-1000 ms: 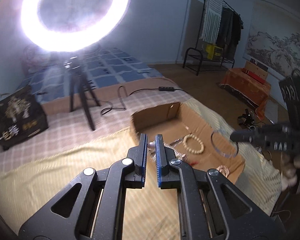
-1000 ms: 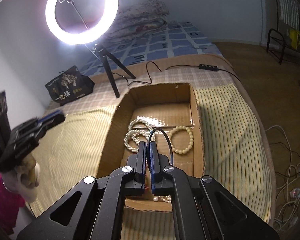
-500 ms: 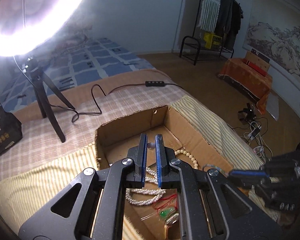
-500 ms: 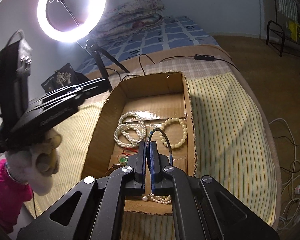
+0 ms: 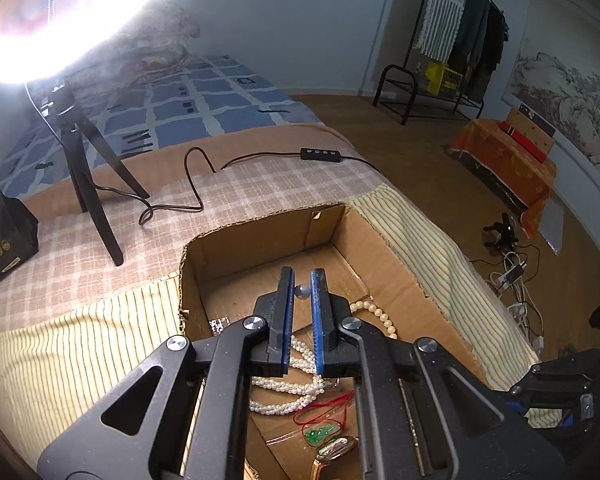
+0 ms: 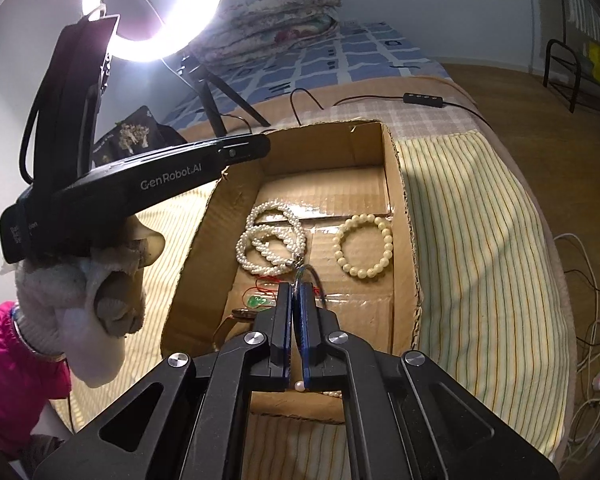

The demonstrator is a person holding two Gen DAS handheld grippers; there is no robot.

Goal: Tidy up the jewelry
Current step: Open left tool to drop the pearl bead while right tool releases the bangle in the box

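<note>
Left tongs [image 5: 301, 280] pinch a small grey bead [image 5: 302, 291] above the cardboard box [image 5: 396, 264] on the bed. The pearl strands [image 5: 296, 384] lie below, toward six o'clock. Right tongs [image 6: 296, 292], nearly pressed together, grip a thin clear bangle [image 6: 306, 270] on edge; the cream bead bracelet [image 6: 365, 245] lies at one o'clock.

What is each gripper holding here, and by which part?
Left gripper pinches a small grey bead between its fingertips. Right gripper clamps a thin ring bangle by its near rim.

Gold watch [image 5: 332, 462]: cut by bottom edge. Pearl strand [image 6: 300, 387]: mostly hidden behind right tongs [image 6: 296, 294].
</note>
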